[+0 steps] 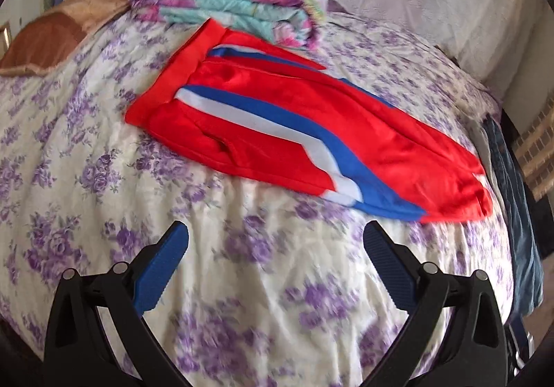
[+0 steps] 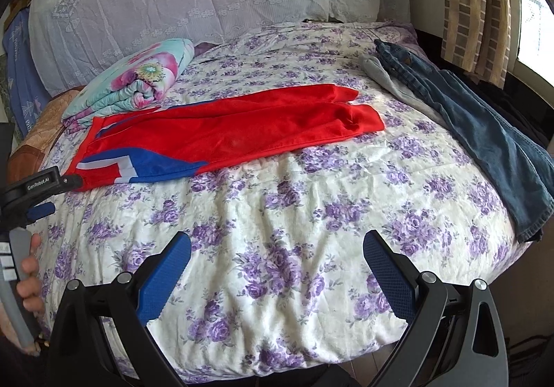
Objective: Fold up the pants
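The left gripper (image 1: 276,238), black-armed with ribbed blue pads (image 1: 162,266), hangs with its fingers spread wide over the cream bedspread printed with purple roses (image 1: 242,283), holding nothing. The right gripper (image 2: 277,246) is likewise splayed open and empty above the same cover. Beyond the fingertips, the shiny red track pants with blue and white stripes (image 1: 277,117) lie flat on the bed, folded lengthwise with one leg over the other, waistband toward the folded turquoise floral quilt (image 1: 235,6). In the right wrist view, the leg ends point toward dark blue jeans (image 2: 484,131) draped along the bed's far edge. A hand (image 2: 29,279) grips the left tool's handle at the frame's left edge.
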A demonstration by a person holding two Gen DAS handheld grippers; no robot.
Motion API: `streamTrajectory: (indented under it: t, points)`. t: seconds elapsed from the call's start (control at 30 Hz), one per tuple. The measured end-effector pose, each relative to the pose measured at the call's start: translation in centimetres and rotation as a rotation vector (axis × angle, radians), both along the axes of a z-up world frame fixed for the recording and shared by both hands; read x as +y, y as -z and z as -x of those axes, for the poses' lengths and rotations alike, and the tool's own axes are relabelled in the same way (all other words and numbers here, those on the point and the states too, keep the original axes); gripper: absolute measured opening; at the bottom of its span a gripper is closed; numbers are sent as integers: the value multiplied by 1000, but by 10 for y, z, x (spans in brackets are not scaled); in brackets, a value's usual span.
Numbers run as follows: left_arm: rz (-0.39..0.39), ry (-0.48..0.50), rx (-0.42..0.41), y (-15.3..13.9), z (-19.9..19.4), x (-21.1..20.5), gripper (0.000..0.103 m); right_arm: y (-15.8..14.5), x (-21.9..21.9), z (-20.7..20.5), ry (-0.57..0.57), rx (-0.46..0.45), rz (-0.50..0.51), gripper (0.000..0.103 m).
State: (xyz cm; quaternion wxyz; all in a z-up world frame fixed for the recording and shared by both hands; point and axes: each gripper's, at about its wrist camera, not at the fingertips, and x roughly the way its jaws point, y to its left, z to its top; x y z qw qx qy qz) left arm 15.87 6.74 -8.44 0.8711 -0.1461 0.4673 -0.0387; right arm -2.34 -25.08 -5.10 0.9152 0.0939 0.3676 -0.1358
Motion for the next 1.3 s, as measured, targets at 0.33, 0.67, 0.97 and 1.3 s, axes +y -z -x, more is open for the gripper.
streamTrajectory:
  t: [0.33,0.67,0.97,1.3]
  points:
    - [203,-166,133,42,-91,55,67,19,-22,-16,34,72,-34,100]
    - [323,-106,69,41,-69,65,6,28,-77,-54,-14,122,-214,100]
    - [335,-82,79,54,-70,70,6,64,-191,-165,135,151,-639,100]
    - [229,-72,57,49,-64,59,7,76,-217,-204,156,47,-691,8]
